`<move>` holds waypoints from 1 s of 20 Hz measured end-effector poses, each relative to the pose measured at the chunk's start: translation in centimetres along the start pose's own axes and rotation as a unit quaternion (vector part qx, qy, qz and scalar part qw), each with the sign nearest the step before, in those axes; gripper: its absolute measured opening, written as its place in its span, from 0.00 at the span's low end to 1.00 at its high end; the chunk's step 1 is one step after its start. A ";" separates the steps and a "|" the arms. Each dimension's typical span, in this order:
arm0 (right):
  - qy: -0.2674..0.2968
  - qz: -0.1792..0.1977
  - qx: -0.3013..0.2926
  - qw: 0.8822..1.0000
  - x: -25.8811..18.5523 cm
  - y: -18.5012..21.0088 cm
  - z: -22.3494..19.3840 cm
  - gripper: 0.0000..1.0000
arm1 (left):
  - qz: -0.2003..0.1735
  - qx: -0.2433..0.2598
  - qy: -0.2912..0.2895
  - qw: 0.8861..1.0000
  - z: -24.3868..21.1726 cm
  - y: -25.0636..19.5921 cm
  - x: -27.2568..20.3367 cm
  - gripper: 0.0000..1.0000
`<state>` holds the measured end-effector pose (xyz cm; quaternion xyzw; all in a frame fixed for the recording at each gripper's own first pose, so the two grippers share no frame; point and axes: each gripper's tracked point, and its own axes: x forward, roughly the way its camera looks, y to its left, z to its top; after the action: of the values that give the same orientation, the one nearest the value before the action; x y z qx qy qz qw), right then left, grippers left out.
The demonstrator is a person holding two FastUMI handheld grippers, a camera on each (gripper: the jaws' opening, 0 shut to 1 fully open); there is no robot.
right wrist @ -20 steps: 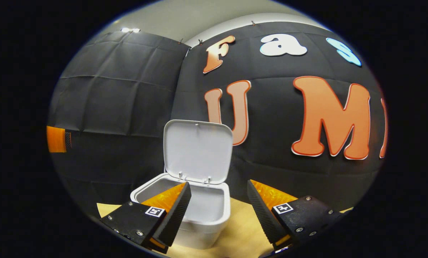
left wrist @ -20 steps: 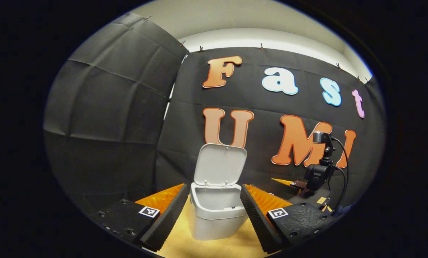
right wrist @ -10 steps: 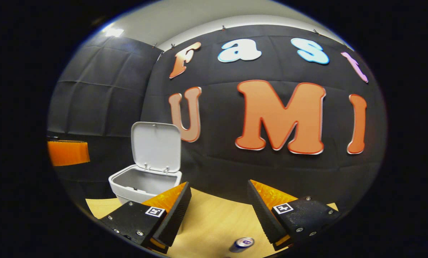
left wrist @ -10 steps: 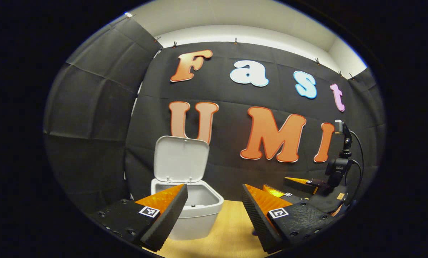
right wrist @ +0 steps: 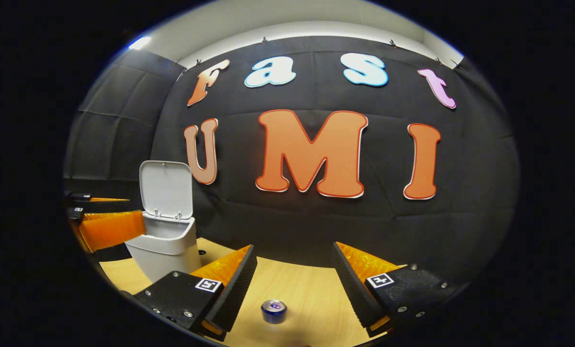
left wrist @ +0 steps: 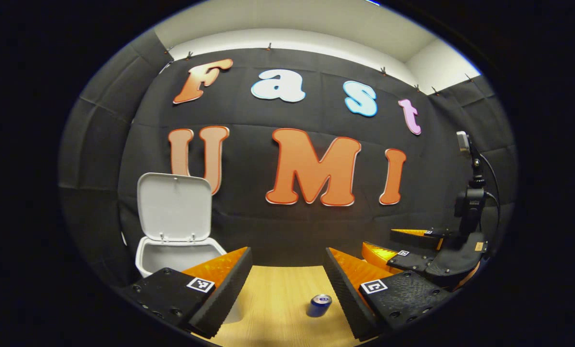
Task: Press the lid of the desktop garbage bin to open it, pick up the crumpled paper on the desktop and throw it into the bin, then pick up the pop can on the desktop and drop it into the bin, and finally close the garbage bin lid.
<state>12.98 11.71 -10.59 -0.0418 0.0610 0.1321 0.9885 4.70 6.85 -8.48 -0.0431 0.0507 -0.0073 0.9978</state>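
Can stands upright, top up, between the wide-open right claw.

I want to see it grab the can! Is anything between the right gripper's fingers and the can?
No. In the right gripper view, the can stands on bare wooden table, between the open right gripper fingers.

A blue pop can, white bin, pale wooden desktop.
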 end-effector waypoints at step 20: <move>0.045 -0.106 -0.008 0.993 -6.2 -8.1 -2.1 0.93 | -0.076 0.042 0.161 0.983 -22.2 -8.0 7.7 0.96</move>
<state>8.92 2.14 -11.31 -0.0614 0.0997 0.0246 0.9928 10.03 -3.17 -30.61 -0.0035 0.2072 -0.0915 0.9740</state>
